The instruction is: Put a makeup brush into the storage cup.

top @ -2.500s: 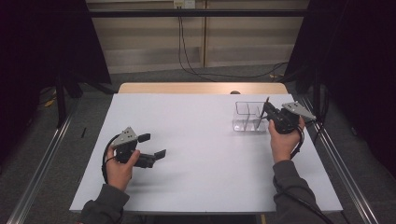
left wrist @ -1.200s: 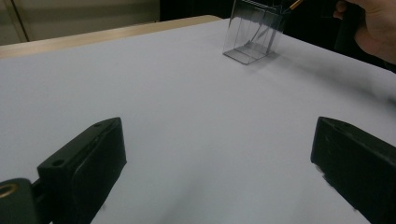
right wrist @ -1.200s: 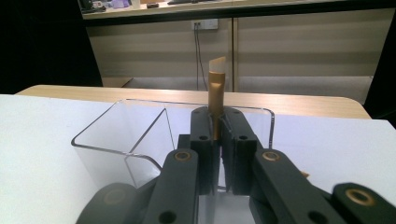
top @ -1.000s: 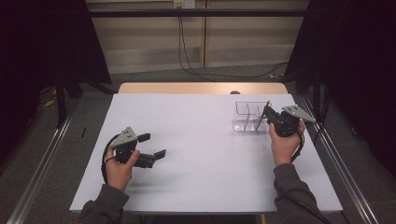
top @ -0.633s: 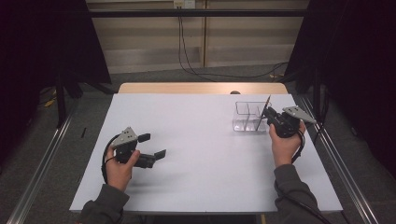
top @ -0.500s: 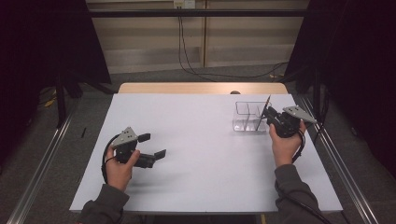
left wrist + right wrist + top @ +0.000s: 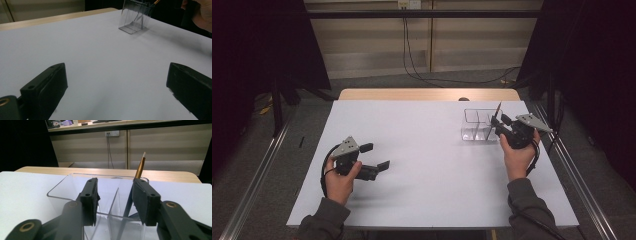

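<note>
A clear divided box [image 7: 472,131] stands at the table's right, with a thin brush [image 7: 496,113] leaning upright in it. My right gripper [image 7: 498,123] hovers at the box's near right corner. In the right gripper view its jaws have just been opening: my right gripper [image 7: 115,195] is open, and the brush [image 7: 139,168], gold ferrule and pale tip up, stands loose between the jaws close to the right-hand one. My left gripper [image 7: 376,156] rests low at the table's left, open and with nothing in it, as the left gripper view shows my left gripper [image 7: 117,85].
The white table top [image 7: 427,165] is bare between the two hands. In the left gripper view the box [image 7: 133,17] and the other hand [image 7: 203,15] lie far off. Metal rails [image 7: 572,175] run along both sides of the table.
The right gripper's jaws have spread apart around the brush, which stays leaning in the box. Neither hand has shifted.
</note>
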A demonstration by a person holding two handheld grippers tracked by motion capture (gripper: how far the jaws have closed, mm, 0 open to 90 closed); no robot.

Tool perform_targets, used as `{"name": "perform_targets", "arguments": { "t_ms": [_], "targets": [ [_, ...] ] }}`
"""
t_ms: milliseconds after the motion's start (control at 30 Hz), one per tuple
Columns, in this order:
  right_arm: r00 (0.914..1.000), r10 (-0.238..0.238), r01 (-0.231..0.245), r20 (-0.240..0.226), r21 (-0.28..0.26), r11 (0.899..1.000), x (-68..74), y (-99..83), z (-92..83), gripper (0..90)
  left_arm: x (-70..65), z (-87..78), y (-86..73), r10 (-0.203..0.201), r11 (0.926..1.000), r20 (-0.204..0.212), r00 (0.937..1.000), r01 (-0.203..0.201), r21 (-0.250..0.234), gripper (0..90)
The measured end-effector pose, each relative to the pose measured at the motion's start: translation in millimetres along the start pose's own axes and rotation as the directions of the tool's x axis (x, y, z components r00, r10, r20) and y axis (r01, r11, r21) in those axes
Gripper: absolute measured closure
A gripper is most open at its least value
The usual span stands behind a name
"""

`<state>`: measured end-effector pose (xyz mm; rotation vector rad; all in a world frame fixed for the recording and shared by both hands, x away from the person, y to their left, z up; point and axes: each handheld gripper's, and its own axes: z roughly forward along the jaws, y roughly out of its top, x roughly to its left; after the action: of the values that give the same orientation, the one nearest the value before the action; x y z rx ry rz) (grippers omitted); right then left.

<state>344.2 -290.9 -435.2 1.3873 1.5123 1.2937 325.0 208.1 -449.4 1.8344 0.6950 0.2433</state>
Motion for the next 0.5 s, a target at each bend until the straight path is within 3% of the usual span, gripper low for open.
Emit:
{"name": "perform_targets", "arguments": {
  "t_ms": [67, 100, 500],
  "targets": [
    [1.0000, -0.001, 0.001, -0.007, 0.004, 1.000, 0.5, 1.0, 0.0, 52.2, 0.1, 0.0, -0.4, -0.003, 1.0000, 0.001, 1.0000, 0.003, -0.001, 3.1],
    [1.0000, -0.006, 0.006, -0.002, 0.000, 1.000, 1.3, 1.3, 0.0, 50.3, -0.7, -0.5, -0.1, -0.005, 1.0000, -0.021, 0.9998, 0.005, 0.005, 3.1],
    [0.9997, -0.006, 0.006, -0.025, 0.001, 1.000, 6.1, 1.9, -5.5, 34.9, -0.2, 0.1, 0.4, -0.009, 0.9999, 0.000, 1.0000, 0.009, -0.009, 3.0]
  ]
}}
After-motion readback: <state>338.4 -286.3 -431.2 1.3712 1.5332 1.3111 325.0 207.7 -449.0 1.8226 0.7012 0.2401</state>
